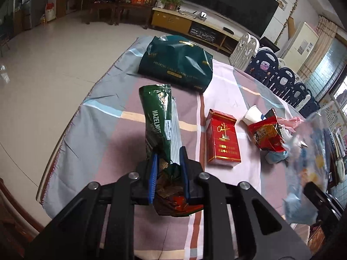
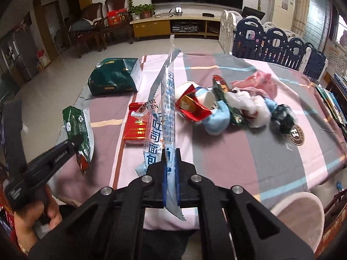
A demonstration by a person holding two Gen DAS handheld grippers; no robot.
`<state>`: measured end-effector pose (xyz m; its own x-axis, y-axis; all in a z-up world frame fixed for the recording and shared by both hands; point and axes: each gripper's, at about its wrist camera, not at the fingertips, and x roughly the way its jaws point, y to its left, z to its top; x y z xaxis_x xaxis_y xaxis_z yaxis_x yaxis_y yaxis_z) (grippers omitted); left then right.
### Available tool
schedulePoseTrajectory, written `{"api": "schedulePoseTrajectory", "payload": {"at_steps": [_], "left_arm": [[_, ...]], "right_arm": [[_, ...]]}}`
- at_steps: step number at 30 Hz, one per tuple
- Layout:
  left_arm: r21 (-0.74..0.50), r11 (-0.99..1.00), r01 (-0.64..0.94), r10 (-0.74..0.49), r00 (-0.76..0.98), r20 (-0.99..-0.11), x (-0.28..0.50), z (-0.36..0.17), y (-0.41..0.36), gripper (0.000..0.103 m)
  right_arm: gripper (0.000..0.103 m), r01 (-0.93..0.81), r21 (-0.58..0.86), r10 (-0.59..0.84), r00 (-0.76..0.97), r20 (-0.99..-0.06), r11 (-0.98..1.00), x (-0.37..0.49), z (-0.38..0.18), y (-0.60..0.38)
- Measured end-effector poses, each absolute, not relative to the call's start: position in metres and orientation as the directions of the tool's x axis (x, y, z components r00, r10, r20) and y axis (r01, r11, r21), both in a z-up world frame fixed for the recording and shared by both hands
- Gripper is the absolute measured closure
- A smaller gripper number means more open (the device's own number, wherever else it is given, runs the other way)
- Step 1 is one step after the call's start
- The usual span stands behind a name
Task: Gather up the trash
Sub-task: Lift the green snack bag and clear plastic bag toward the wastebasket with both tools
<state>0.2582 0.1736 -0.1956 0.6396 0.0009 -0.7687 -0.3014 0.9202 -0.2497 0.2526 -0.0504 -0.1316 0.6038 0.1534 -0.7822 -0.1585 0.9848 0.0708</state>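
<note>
We take the dark green bag (image 1: 176,61) at the far end of the table (image 2: 249,164) as our mark. Nearer us than it, the left gripper (image 1: 168,162) pinches a green snack wrapper (image 1: 157,117), lifted clear. To its right, the right gripper (image 2: 170,160) has clamped a clear bread wrapper (image 2: 167,99). We should keep both grips firm and carry the wrappers high over the red box (image 2: 136,127).

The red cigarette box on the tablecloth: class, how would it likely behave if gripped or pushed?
The red cigarette box keeps crisp square edges, so it is probably stiff, unlike the crumpled wrappers nearby. Lying flat on the tablecloth, it would likely slide rather than roll or tip. If empty, it may be light and crush under hard squeezing.
</note>
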Motion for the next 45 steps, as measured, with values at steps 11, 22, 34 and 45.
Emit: {"api": "schedulePoseTrajectory", "payload": {"at_steps": [11, 22, 34, 45], "left_arm": [[-0.229, 0.929, -0.290, 0.010, 0.641, -0.767, 0.259, -0.194, 0.169, 0.082], [-0.204, 0.936, -0.286, 0.030, 0.643, -0.765, 0.258, -0.193, 0.166, 0.082], [-0.180, 0.937, -0.298, 0.070, 0.667, -0.741, 0.247, -0.186, 0.168, 0.082], [-0.235, 0.943, -0.236, -0.004, 0.697, -0.717, 0.186, -0.147, 0.132, 0.083]], "right_arm": [[0.096, -0.101, 0.072, 0.118, 0.575, -0.810, 0.992, 0.231, -0.145, -0.073], [0.096, -0.088, 0.099, 0.132, 0.572, -0.809, 0.991, 0.227, -0.146, -0.085], [0.096, -0.039, 0.150, 0.140, 0.642, -0.754, 0.988, 0.216, -0.113, -0.125], [0.096, 0.007, 0.177, 0.125, 0.682, -0.721, 0.984, 0.174, -0.095, -0.195]]}}
